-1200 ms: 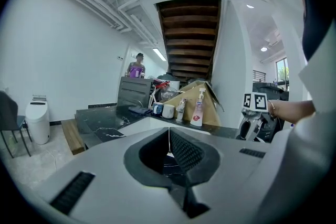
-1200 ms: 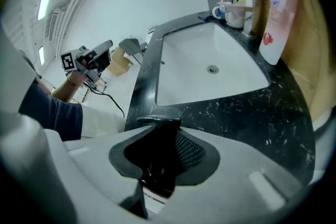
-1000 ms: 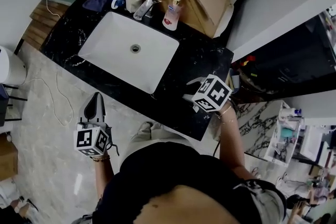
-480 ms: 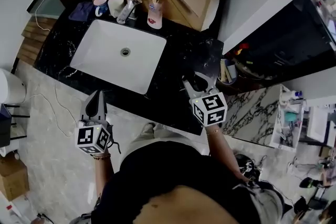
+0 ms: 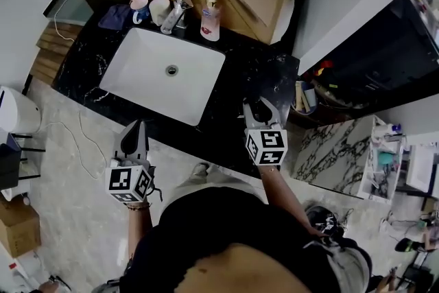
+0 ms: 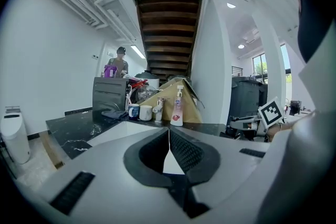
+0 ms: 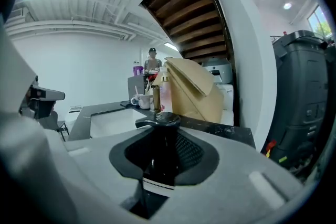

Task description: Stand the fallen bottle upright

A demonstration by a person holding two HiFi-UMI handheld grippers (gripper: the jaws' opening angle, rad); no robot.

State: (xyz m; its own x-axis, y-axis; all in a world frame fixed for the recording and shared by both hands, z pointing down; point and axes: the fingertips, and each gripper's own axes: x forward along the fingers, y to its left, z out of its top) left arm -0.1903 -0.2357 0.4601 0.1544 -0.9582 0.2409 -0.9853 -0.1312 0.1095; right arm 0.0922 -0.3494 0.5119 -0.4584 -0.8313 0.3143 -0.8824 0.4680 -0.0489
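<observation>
- Black marble counter (image 5: 255, 73) runs across the head view, and a person stands at its near edge
- Left gripper (image 5: 134, 136) hangs off the counter, above the floor, with its jaws pressed together on nothing
- White sink (image 5: 137, 57) is set into the counter and looks empty apart from its drain
- Left mug (image 5: 140, 9) behind the sink holds a pink-handled brush; what the right mug (image 5: 159, 10) holds cannot be told
- Soap pump (image 5: 210, 10) stands upright beside the tap
- Right gripper (image 5: 258, 111) is over the counter's near right part, its jaws pinching a dark bottle (image 7: 159, 157) round the body, with the cap showing above them
- The step in hand seems to be righting the bottle, which looks roughly vertical; its base is hidden
- Next move calls for setting the base flat on bare counter, then easing the jaws apart without tipping it
</observation>
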